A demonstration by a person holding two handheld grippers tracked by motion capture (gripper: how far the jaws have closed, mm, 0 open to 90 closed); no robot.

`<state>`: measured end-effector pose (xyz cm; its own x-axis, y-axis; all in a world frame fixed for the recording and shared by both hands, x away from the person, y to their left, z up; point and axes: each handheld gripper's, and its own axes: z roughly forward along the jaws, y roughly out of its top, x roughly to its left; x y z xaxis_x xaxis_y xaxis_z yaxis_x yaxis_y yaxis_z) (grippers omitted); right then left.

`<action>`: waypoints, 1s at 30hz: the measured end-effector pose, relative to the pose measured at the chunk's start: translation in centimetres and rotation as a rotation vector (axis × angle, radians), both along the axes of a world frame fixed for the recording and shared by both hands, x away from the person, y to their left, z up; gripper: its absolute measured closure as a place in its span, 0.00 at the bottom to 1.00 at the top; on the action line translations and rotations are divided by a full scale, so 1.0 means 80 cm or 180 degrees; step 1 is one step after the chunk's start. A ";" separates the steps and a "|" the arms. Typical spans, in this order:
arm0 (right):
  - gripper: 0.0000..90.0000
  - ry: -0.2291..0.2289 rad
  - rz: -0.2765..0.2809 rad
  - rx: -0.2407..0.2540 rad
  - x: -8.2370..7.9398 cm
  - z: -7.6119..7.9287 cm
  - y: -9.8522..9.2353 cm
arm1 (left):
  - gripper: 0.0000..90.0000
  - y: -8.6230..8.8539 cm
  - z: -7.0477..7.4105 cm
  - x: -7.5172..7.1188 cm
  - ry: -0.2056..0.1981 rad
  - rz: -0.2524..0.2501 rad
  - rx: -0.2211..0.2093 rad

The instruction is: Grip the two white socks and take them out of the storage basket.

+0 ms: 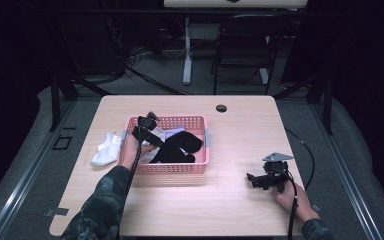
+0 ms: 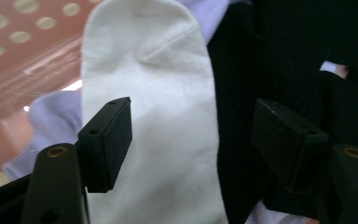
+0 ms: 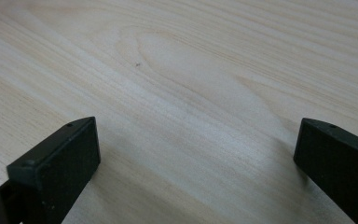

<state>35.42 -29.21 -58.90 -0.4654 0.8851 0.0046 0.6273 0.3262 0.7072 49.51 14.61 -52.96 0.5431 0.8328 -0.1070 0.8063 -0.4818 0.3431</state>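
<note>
A pink basket (image 1: pixel 200 167) stands mid-table with black socks (image 1: pixel 180 147), a white sock (image 2: pixel 158 116) and a pale lilac sock (image 2: pixel 51 116) inside. My left gripper (image 1: pixel 150 132) reaches down into the basket's left part. In the left gripper view it is open (image 2: pixel 193 135), its jaws straddling the white sock and the edge of a black sock (image 2: pixel 242 93), not closed on either. A white sock pair (image 1: pixel 107 149) lies on the table left of the basket. My right gripper (image 1: pixel 254 181) hovers low over bare wood at the front right, open (image 3: pixel 198 154) with nothing between its jaws.
The wooden table (image 1: pixel 230 200) has a round cable hole (image 1: pixel 221 108) at its back edge. Beyond the table stand a dark chair (image 1: pixel 245 45) and a white desk leg (image 1: pixel 187 50). The person's sleeve (image 1: pixel 105 205) comes in at the front left.
</note>
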 end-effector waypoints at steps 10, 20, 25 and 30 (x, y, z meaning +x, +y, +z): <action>0.00 0.0005 0.0007 0.0000 0.000 0.000 0.000 | 0.63 -0.009 -0.014 0.005 0.0141 0.0040 0.0302; 0.00 0.0002 0.0015 0.0004 0.000 0.000 -0.001 | 0.92 0.000 -0.005 0.005 0.0027 0.0082 0.0348; 0.00 0.0001 0.0016 0.0003 0.000 0.000 -0.001 | 0.93 0.006 0.012 -0.002 -0.0116 0.0074 0.0274; 0.00 -0.0002 0.0011 0.0004 0.000 0.000 -0.001 | 0.94 0.012 0.029 -0.009 -0.0254 0.0059 0.0198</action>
<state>35.41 -29.25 -58.91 -0.4685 0.8834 0.0054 0.6258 0.3276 0.7079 48.80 15.60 -50.68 0.5324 0.8464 -0.0117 0.7865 -0.4895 0.3766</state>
